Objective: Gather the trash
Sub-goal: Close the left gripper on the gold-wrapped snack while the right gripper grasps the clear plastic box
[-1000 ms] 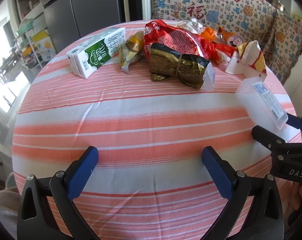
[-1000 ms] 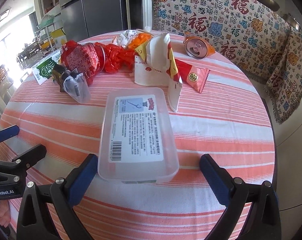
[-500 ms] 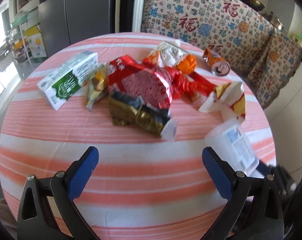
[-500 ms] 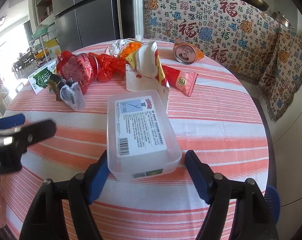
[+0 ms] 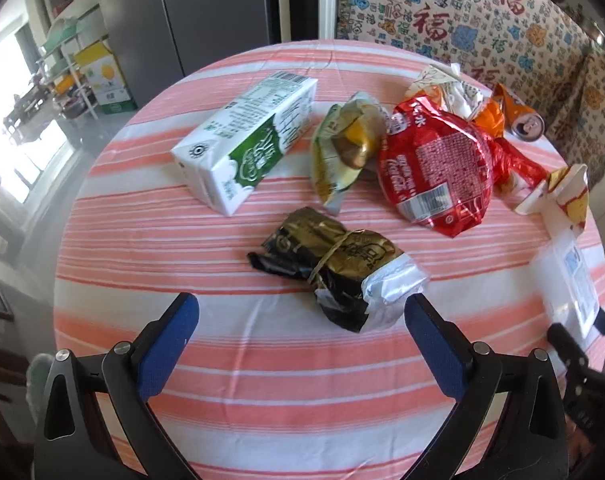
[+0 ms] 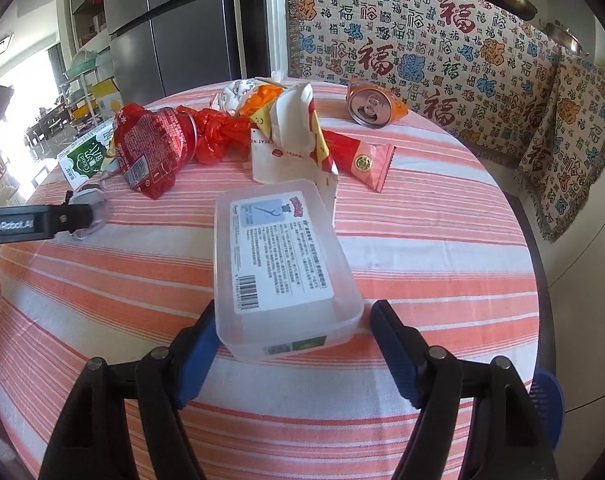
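The right gripper has just been closing around the plastic tub, low centre; right pad looks clear. The left gripper gapes over the gold wrapper. Next: clamp, lift.

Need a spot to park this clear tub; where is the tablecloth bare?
Bare cloth lies right of the clear tub, toward the table's edge below the red sachet, and on the near side between the tub and the gold wrapper. The far half is crowded: milk carton, red bag, can.
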Motion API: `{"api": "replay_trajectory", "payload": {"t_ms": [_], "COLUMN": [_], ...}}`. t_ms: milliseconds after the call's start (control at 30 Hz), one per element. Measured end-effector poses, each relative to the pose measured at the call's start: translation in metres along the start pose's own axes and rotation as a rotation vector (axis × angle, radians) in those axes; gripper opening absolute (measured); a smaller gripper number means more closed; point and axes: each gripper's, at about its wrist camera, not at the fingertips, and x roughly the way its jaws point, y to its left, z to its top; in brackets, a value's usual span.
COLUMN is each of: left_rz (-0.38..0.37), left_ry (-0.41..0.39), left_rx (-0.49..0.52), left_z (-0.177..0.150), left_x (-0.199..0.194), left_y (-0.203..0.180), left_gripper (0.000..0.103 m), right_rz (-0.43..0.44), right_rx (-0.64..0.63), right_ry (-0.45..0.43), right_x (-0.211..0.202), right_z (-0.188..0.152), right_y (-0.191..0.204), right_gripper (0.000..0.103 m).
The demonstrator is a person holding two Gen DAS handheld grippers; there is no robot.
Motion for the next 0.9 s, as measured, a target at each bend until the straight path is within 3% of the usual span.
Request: {"api": "replay_trajectory", "payload": {"t_ms": [133,300,433,533,600,700,800,900], "left_rz": [-0.095,-0.214,-0.129,-0.052,-0.047,-0.014,-0.038,-0.129], "left_ry": [0.003,0.022,-0.015,-0.004,0.021,0.04,0.055,0.034], "left_rx": [0.049,-0.058,-0.13,-0.114,-0.095,-0.044,-0.02,-0.004], "left_z": [-0.003,-0.003,0.013,0.018,0.01,-0.006,-0.014,-0.011], "left_x": [-0.009,-0.001,0.012,0.022,0.025,0.022,0.017,0.012], "left_y": [0.01,0.009,-0.006,-0.007,0.004,0.024,0.044,0.046], "left_gripper": [0.102,0.102,0.102,0.102,0.102,0.102,0.102,0.102], "right_rz": [0.018,0.117,0.106,0.096,0.105,0.147,0.141,0.18], "right_rx": [-0.003,0.044,0.015,0.011,0.023,0.029,-0.002,-0.007], "right_ry": [0.025,0.077,0.039,0.025,0.032,0.046,0.068,0.1], "right_x": [-0.002,-0.009,-0.015,-0.013,-0.011,-0.012,-0.018,-0.022], "right_z": [-0.001,0.003,0.01,0.012,0.011,0.011,0.009,0.009], "right_y": [-0.003,-0.017,-0.015,-0.014,-0.016,-0.018,-0.014,-0.013], "right_gripper": [0.076,0.076,0.076,0.076,0.075,0.064,0.064,0.065]}}
